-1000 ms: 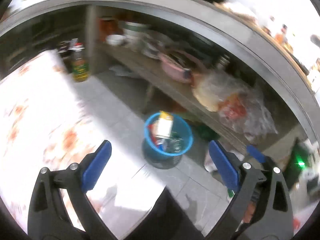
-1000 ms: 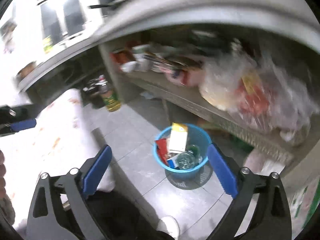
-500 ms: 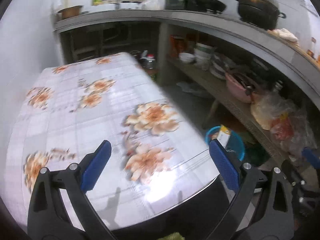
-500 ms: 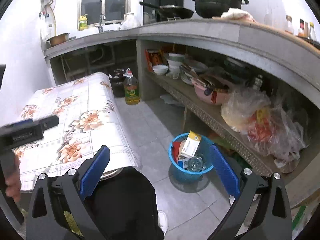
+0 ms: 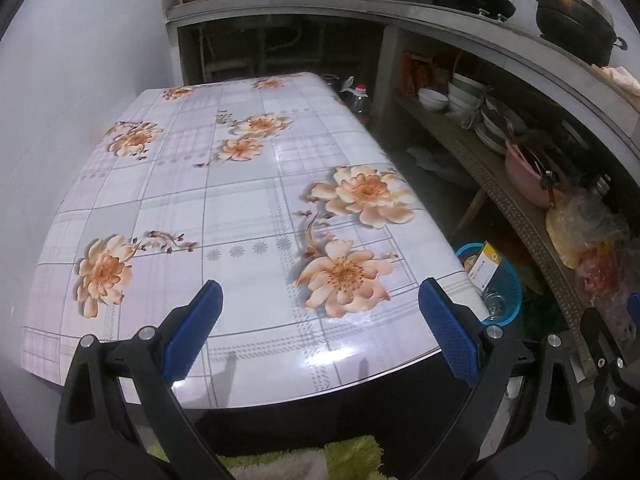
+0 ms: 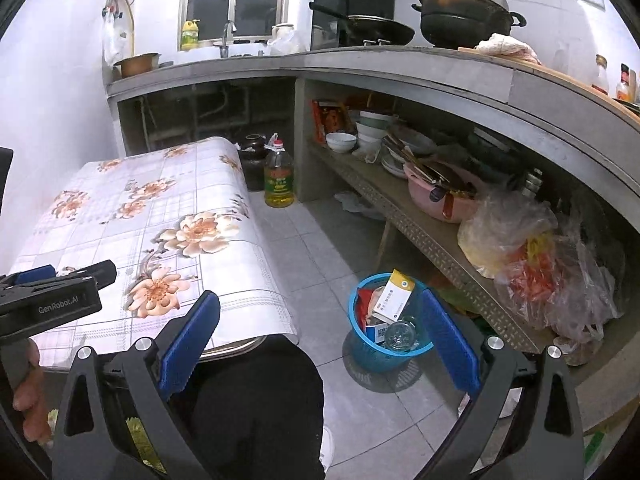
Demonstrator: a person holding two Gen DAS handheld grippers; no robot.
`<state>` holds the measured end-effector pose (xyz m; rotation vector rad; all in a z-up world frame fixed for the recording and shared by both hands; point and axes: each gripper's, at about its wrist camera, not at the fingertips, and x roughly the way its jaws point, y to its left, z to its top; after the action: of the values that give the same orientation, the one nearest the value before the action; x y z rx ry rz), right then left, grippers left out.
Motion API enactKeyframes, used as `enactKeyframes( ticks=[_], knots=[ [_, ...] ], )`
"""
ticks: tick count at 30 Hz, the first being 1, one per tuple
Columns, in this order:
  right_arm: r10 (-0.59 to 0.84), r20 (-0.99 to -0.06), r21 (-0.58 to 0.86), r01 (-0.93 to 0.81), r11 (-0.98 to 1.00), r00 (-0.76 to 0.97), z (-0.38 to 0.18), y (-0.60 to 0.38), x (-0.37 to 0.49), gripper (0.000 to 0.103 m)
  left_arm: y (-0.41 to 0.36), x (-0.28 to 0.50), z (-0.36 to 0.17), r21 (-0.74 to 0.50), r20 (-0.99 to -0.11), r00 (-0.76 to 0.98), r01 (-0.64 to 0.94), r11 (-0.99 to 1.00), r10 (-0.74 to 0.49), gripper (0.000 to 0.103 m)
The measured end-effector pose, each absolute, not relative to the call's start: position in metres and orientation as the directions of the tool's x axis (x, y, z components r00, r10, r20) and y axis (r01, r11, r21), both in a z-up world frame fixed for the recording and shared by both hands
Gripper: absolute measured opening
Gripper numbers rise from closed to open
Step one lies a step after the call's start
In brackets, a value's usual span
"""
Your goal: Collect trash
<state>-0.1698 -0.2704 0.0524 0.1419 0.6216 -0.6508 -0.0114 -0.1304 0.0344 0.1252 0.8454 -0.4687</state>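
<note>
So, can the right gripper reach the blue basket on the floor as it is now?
Probably yes: the right gripper is open, and only bare floor tiles lie before the blue basket.

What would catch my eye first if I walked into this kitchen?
Probably the table, bare under its glossy cloth printed with big orange flowers. Next, the blue trash basket on the tiled floor beside it, stuffed with boxes and a glass jar. Both grippers, left and right, hang open and empty.

White table cloth with grey checks and orange flowers; blue basket; pink bowl; yellow oil bottle with green label; blue claw pads
</note>
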Motion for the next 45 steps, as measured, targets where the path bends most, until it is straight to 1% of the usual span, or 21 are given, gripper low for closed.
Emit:
enactKeyframes(
  ticks=[8,15,45],
  knots=[
    [-0.512,-0.594,-0.073,0.592,0.803,0.621,0.0518,-0.2727,-0.1672,0.096,-0.1336,-0.0133,0.0347,-0.059,-0.743,0.576,0.451,0.891,-0.341,0.094],
    [-0.532,-0.604,-0.104,0.603,0.791,0.594,0.048,-0.2752,-0.1627,0.096,-0.1341,-0.0128,0.0366,-0.053,-0.74,0.583,0.447,0.893,-0.336,0.094],
    [-0.529,-0.591,-0.091,0.601,0.794,0.609,0.0516,-0.2752,-0.1613,0.096,-0.1336,-0.0118,0.0372,-0.023,-0.743,0.601,0.417,0.909,-0.295,0.094]
  ],
)
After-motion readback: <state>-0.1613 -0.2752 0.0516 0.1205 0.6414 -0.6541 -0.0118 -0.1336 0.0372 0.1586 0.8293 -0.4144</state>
